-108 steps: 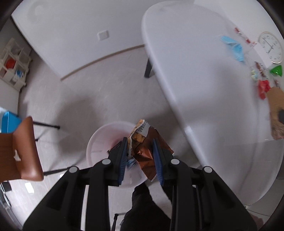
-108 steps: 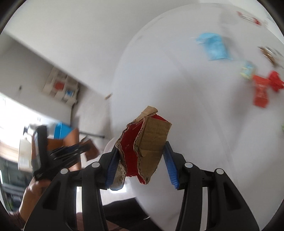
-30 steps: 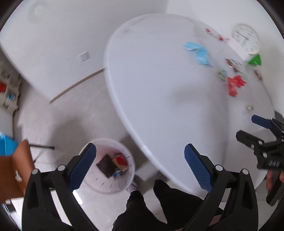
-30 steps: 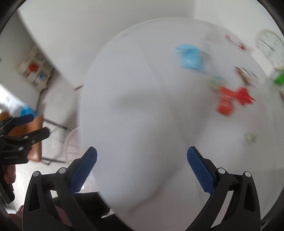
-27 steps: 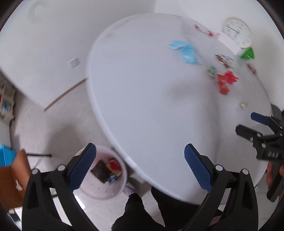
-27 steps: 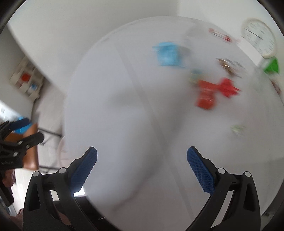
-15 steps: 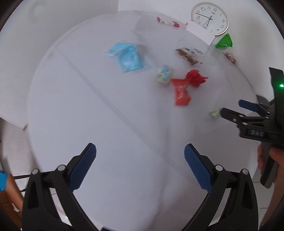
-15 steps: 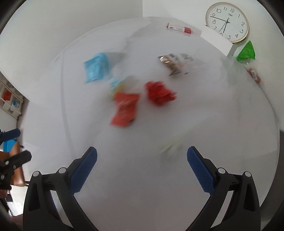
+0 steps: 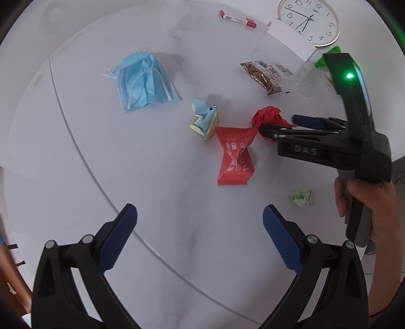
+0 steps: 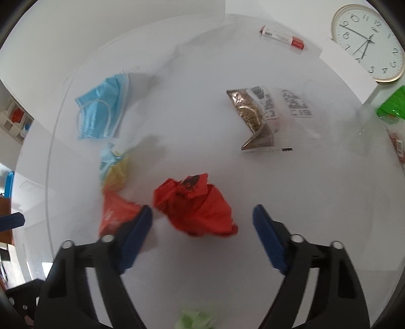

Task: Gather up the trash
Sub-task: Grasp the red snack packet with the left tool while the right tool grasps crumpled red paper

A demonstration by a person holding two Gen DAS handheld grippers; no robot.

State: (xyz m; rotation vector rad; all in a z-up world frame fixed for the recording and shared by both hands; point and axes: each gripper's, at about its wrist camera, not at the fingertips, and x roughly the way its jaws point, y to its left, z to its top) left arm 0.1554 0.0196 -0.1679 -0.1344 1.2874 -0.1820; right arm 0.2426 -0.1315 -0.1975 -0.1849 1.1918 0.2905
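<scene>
White round table strewn with wrappers; wall clock behind.

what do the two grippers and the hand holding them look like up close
Both grippers, left gripper and right gripper, are black plastic with blue ribbed pads and silver pivot screws. The right one reads "DAS" and has a lit green LED. A bare hand grips its grey handle.

The round table had a smooth, faintly marbled matt top. The blue face mask looked like pleated soft cloth. The red wrapper was glossy plastic film, the crumpled red ball duller (paper or film, unclear). The snack packet shone metallic bronze. Both grippers' pads were ribbed blue rubber on matt black plastic.
</scene>
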